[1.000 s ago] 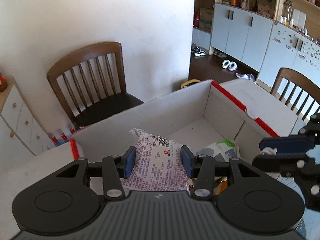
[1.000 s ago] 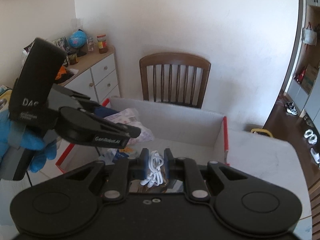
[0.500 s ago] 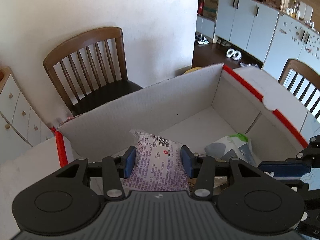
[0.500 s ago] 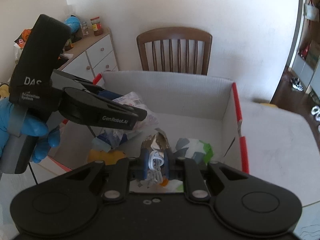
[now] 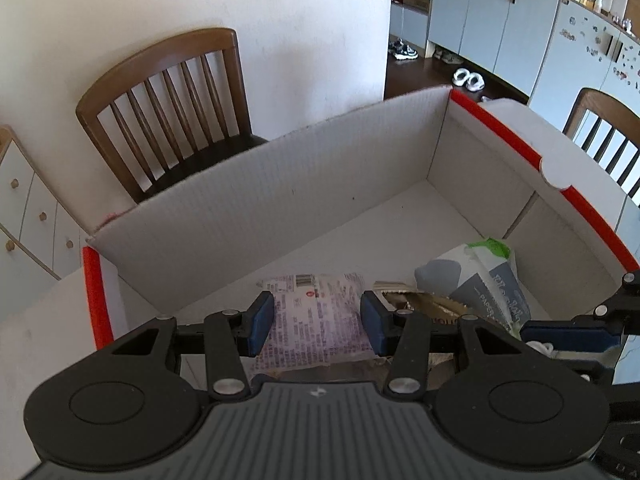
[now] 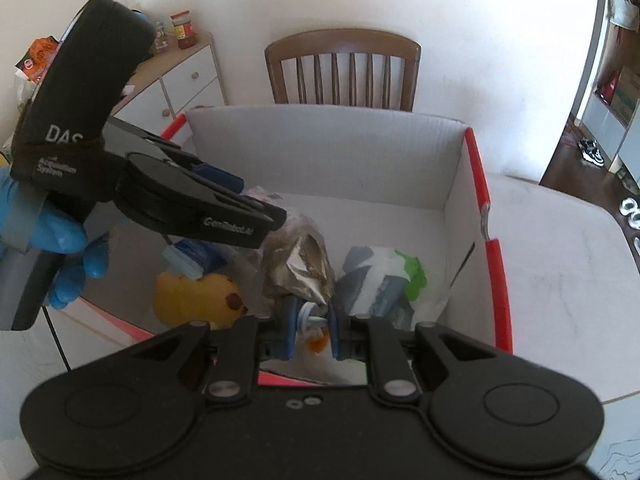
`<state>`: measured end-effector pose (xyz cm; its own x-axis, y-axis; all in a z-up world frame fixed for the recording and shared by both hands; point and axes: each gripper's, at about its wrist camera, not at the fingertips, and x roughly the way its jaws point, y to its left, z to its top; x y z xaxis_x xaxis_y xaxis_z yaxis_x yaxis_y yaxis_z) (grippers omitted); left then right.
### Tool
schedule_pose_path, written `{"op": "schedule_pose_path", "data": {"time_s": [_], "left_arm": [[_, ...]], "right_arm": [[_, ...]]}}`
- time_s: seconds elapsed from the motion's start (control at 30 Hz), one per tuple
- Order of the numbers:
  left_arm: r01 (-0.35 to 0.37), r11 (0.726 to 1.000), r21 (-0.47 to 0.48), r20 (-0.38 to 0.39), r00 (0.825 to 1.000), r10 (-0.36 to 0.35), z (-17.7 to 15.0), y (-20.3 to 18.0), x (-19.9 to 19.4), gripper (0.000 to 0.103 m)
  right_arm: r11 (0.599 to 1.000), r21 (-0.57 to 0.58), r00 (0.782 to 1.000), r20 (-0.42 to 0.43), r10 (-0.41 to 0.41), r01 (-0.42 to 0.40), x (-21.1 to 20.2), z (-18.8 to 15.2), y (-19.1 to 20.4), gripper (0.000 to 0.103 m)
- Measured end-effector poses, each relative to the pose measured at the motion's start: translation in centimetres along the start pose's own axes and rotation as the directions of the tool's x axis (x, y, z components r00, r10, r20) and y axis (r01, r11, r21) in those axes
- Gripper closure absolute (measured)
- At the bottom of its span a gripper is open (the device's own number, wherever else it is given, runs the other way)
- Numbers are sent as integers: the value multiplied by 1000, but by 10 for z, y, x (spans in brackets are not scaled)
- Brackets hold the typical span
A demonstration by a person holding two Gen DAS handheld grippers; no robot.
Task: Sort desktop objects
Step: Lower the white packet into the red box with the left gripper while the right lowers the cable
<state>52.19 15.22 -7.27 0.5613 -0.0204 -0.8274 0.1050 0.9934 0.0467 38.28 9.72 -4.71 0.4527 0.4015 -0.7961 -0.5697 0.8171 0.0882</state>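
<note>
Right wrist: cable mostly hidden.

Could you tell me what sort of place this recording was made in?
Most likely a home dining area. A wooden chair stands at a white table, a drawer cabinet with jars lines the wall, and shoes lie on the floor by tall cupboards.

a home's dining area — wooden chair, white drawer cabinet, shoes by tall cupboards.
</note>
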Motion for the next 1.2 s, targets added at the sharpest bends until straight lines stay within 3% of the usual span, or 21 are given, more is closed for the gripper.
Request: {"op": "schedule_pose_path", "data": {"time_s": [0.17,0.53,0.87,1.2], "left_arm": [[2,1000,5,-9,1000,-2,0,-2,2,57],[-3,1000,-17,-6,1000,3,-1,-1,-7,57],[-20,1000,6,32,999,20,1,-8,-34,56],[-29,1000,-2,65,997,29,1,-14,-66,56]], "right_arm": [[1000,9,1000,2,-8,8,-1,-2,-4,80],[1000,-9,1000,3,0,0,-9,1,-2,77],[1000,-28,1000,26,-8,9,-33,8,7,67],[999,-47,998,60,-15,18,-52,5,12,63]]}}
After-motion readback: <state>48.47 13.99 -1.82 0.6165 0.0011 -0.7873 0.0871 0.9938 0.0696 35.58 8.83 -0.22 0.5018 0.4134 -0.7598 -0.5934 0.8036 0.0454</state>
